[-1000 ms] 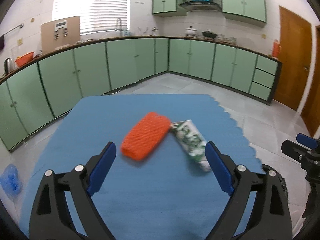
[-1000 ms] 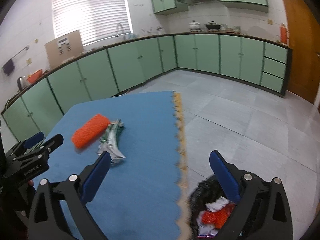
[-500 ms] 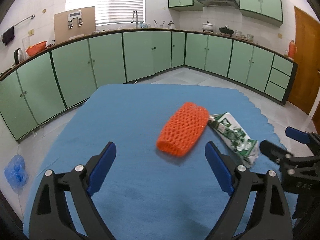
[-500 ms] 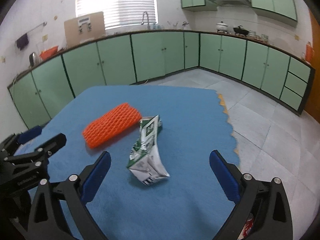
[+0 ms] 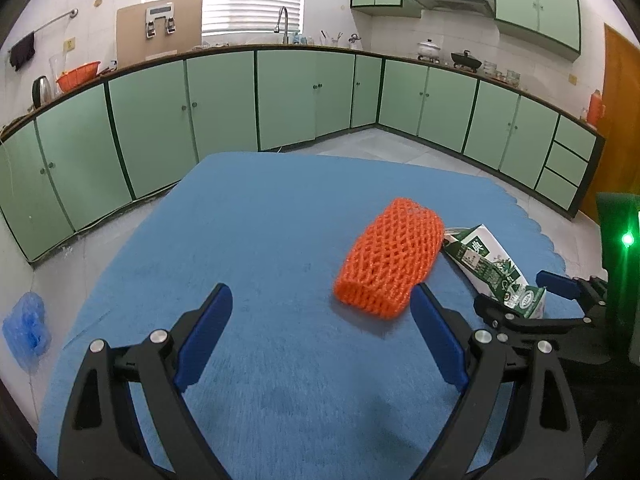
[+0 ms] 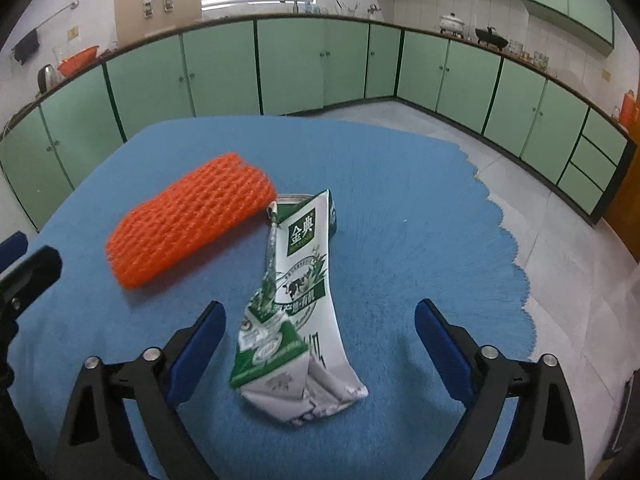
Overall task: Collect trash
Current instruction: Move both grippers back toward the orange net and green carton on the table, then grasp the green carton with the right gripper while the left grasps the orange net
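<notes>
Tongs (image 6: 318,344) agape over blue mat (image 6: 420,216)

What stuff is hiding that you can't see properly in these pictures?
- Left wrist view: the near end of the milk carton is partly hidden behind the right hand-held gripper.
- Right wrist view: the left hand-held gripper is cut off by the left edge, so its jaws can't be judged there.
- Both views: the small things on the far counter are too tiny to name.
- No trash bin shows anywhere now.
</notes>
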The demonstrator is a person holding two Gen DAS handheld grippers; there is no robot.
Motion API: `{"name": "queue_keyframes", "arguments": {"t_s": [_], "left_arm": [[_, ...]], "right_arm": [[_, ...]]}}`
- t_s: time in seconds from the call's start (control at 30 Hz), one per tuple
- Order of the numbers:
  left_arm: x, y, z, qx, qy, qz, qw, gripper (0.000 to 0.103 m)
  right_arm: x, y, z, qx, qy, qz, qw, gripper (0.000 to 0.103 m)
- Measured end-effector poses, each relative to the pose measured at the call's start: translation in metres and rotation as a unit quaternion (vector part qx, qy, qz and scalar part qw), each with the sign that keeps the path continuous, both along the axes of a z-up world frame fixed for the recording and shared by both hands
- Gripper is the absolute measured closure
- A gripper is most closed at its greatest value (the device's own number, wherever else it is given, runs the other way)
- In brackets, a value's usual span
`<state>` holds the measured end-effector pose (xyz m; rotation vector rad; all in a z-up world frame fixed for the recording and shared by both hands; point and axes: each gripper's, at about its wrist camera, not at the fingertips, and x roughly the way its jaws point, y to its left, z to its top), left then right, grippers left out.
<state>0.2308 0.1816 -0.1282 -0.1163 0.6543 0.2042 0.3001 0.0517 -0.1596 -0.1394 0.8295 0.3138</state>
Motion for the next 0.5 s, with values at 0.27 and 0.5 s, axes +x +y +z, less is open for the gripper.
{"name": "queue_keyframes", "arguments": {"t_s": [0.27, 0.5], "left_arm": [[0.012, 0.001, -0.007, -0.005, 0.012, -0.009, 0.9999, 0.015], [0.031, -0.006, -0.013, -0.006, 0.026, -0.027, 0.9993, 0.015]], "right_arm": [[0.01, -0.005, -0.008, 0.017, 0.031, -0.008, 0.999, 0.048], [0.01, -0.013, -0.004, 0.013, 0.02, -0.018, 1.0, 0.061]]}}
